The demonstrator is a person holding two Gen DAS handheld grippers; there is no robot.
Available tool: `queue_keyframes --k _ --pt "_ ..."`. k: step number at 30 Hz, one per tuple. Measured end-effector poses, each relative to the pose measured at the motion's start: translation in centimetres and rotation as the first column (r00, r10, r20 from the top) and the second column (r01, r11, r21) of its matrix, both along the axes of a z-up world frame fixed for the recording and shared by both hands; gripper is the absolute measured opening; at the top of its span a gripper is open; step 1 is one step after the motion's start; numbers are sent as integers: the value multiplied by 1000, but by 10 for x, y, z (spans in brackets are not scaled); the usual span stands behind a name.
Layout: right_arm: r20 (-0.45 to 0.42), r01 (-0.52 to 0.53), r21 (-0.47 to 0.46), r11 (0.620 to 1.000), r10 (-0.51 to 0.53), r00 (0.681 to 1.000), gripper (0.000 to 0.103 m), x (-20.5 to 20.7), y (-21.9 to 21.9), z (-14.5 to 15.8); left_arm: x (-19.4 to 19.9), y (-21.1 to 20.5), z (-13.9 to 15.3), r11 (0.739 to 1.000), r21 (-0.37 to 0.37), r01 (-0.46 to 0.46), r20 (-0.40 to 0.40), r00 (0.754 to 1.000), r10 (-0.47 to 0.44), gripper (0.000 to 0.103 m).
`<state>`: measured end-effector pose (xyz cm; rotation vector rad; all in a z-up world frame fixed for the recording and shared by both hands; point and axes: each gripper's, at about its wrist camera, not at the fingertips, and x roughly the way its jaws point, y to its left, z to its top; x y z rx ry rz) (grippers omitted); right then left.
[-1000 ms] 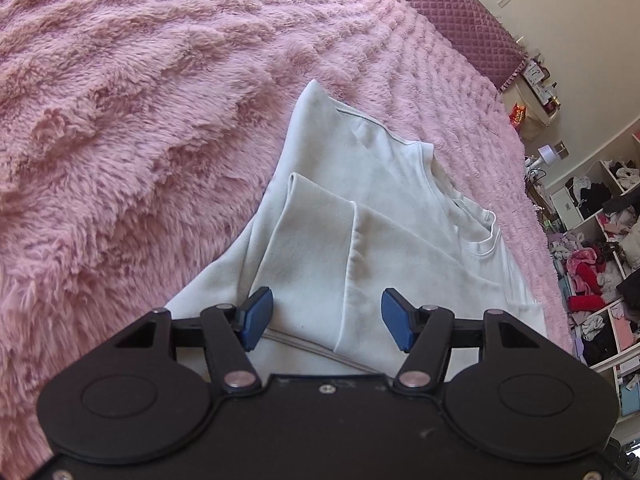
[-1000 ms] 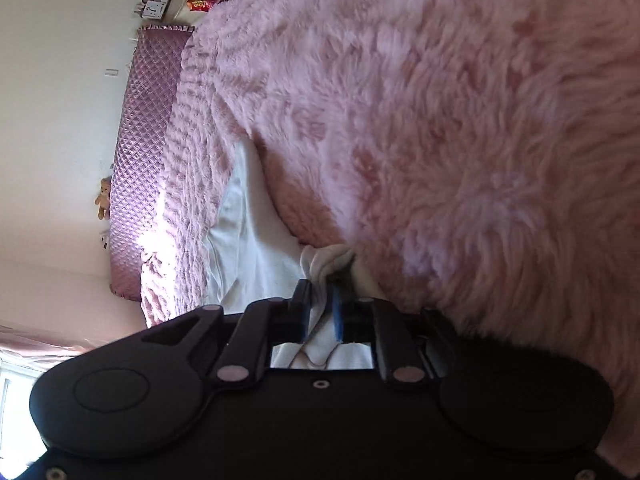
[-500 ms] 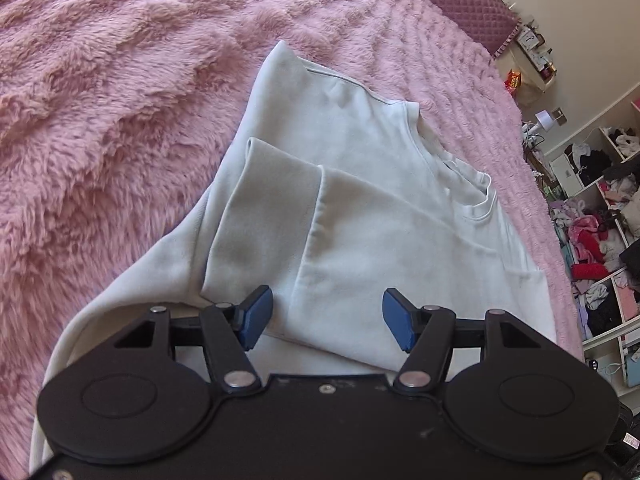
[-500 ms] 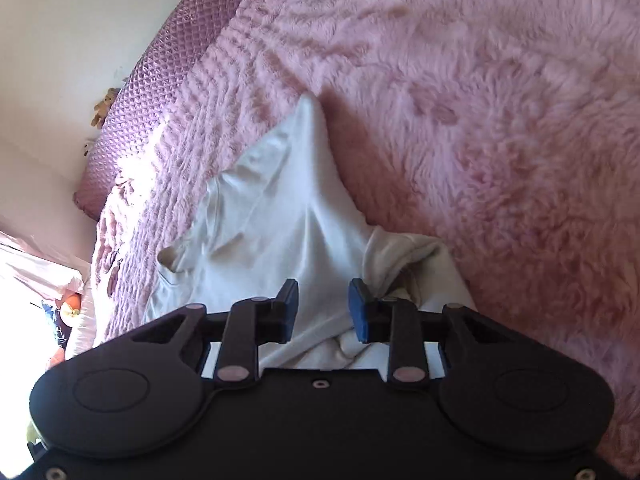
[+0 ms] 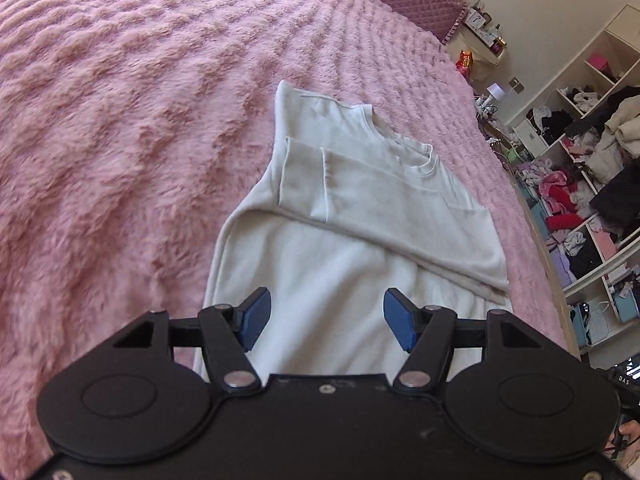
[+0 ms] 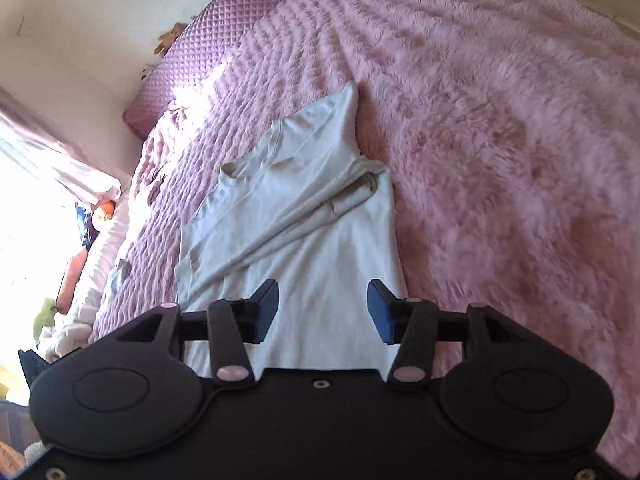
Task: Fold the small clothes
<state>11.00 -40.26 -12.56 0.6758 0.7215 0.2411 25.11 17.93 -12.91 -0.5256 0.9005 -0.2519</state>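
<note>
We see a pale cream long-sleeved knit top (image 5: 360,208) lying flat on a fluffy pink plush bedspread (image 5: 120,120), its sleeves folded across the chest and its collar toward the quilted mauve headboard (image 6: 208,36). Our left gripper (image 5: 326,318) hangs above the top's lower half with its blue pads spread wide, gripping nothing. Our right gripper (image 6: 323,309) has just been opening; its jaws stand apart above the cloth, with nothing between them.

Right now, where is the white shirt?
The white shirt lies flat on the pink fluffy blanket, just ahead of both open claws, sleeves folded across its body.
</note>
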Motion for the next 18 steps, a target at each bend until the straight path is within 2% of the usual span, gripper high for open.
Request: queue_keyframes --k 3,5,8,11,13,15,18 --pt "-65 -33 -5 999 33 997 50 -41 -2 -20 -51 30 -21 1000 -11 -27 -51 998 26 64" --pt "-114 -27 -1 1000 26 993 50 -59 0 -39 -82 50 -40 996 -20 -87 -109 990 84 64" --pt "-152 -6 51 999 14 988 51 -73 3 -62 -109 71 -66 983 -95 -158 -191 972 138 64" --pt "-152 -3 98 995 18 988 51 -77 12 -75 -124 74 -83 973 -154 -172 -237 962 132 64" --pt "-149 -9 116 993 27 989 54 -75 19 -78 -129 71 -89 975 -160 -156 -249 962 113 64" --pt "-147 -13 114 993 30 989 58 -73 26 -79 -131 66 -93 977 -158 -145 -259 961 101 64" --pt "-153 -5 104 995 21 988 60 -71 34 -78 -129 55 -91 972 -199 -123 -262 963 69 65"
